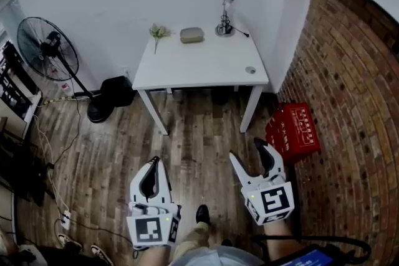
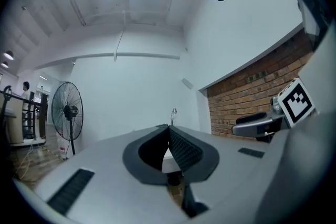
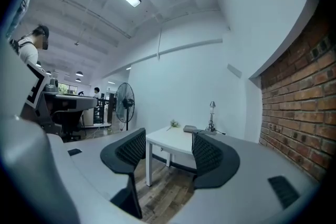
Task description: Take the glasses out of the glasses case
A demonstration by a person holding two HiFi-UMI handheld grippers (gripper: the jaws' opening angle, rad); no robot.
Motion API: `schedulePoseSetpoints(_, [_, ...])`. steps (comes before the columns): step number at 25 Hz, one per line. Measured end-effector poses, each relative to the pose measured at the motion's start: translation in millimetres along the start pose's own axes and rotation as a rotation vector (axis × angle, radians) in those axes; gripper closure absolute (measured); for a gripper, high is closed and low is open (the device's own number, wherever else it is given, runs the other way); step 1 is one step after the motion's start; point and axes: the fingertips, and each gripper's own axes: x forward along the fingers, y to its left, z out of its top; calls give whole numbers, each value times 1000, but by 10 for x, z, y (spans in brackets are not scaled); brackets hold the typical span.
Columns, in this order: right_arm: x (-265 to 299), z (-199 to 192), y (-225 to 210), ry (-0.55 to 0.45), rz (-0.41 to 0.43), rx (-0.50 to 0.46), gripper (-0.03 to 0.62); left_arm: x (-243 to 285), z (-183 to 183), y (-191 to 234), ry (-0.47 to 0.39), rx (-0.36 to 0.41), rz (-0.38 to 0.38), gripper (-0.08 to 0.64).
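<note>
A grey-green glasses case (image 1: 192,35) lies closed near the back of the white table (image 1: 206,65); no glasses show. Both grippers hang over the wooden floor, well short of the table. My left gripper (image 1: 154,161) has its jaws pressed together with nothing between them, as the left gripper view (image 2: 169,127) also shows. My right gripper (image 1: 247,150) stands open and empty. In the right gripper view, the gripper (image 3: 168,147) points at the table (image 3: 172,140), where the case (image 3: 190,128) is a small far-off shape.
On the table stand a desk lamp (image 1: 225,15), a small flower sprig (image 1: 158,31) and a small round object (image 1: 250,70). A standing fan (image 1: 47,47) is at the left and a red crate (image 1: 293,131) by the brick wall at the right. Cables run along the floor at the left.
</note>
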Motion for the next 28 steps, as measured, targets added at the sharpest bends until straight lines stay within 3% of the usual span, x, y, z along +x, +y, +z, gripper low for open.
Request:
schedulePoseSetpoints(7, [869,245,-100,-26,-30,-13,307,827,137,533,-31,1,-30,554])
schedulePoseSetpoints(15, [1486,505,-236,-63,-66,-48,314,1458,251,833,-76,5,-62,554])
schedulePoseSetpoints(28, [2224,273,-636,-34,-60,-29,316,2234,-140,920,-6,5,-55,554])
